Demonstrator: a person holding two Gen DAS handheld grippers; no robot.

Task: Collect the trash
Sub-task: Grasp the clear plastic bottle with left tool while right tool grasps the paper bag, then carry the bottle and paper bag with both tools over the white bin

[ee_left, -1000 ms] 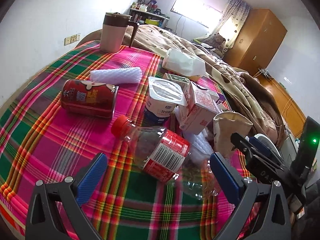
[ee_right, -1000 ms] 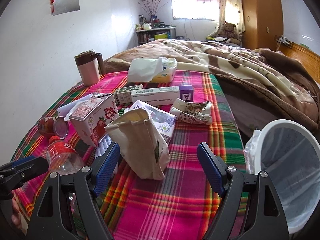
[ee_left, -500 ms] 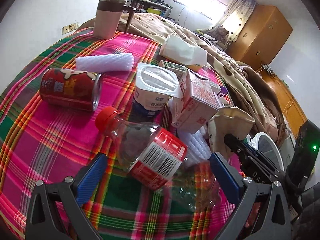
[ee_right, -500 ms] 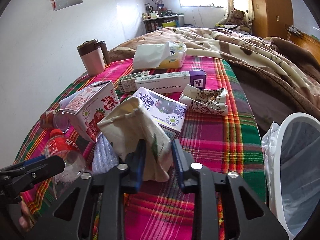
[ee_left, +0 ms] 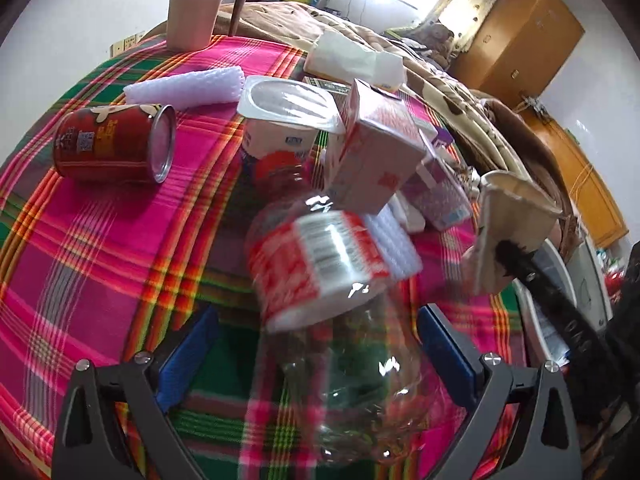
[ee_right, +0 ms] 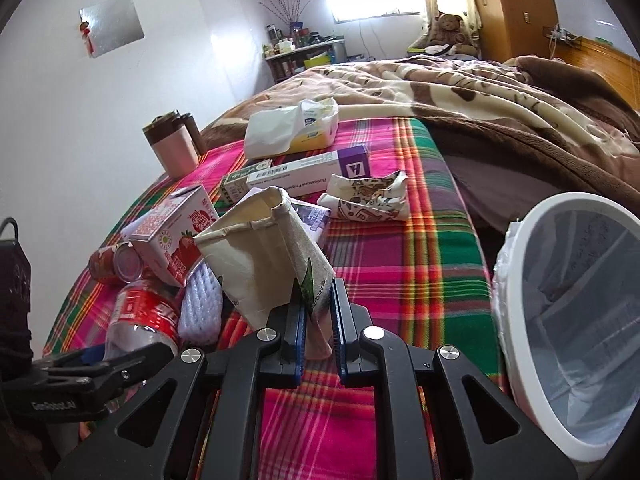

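A clear plastic bottle (ee_left: 320,264) with a red label lies on the plaid cloth, neck pointing away. My left gripper (ee_left: 316,320) straddles its lower body. The jaws are closing, with the blue pads still apart from the bottle's sides. My right gripper (ee_right: 318,296) is shut on the bottom corner of a crushed beige carton (ee_right: 264,256), which tilts up with its open mouth to the left. The same carton (ee_left: 508,216) shows at the right of the left wrist view. A white bin (ee_right: 520,280) with a plastic liner stands beside the bed on the right.
A red can (ee_left: 112,144), yogurt cup (ee_left: 288,120), strawberry milk carton (ee_left: 376,152) and white foam roll (ee_left: 184,86) crowd the cloth. A long box (ee_right: 296,172), crumpled patterned carton (ee_right: 368,196), tissue pack (ee_right: 292,128) and pink tumbler (ee_right: 176,152) lie farther back. A brown blanket (ee_right: 480,92) covers the bed beyond.
My right gripper closed from wide open onto the beige carton and tipped it. My left gripper moved forward and down, and the bottle now lies between its jaws, neck turned away.
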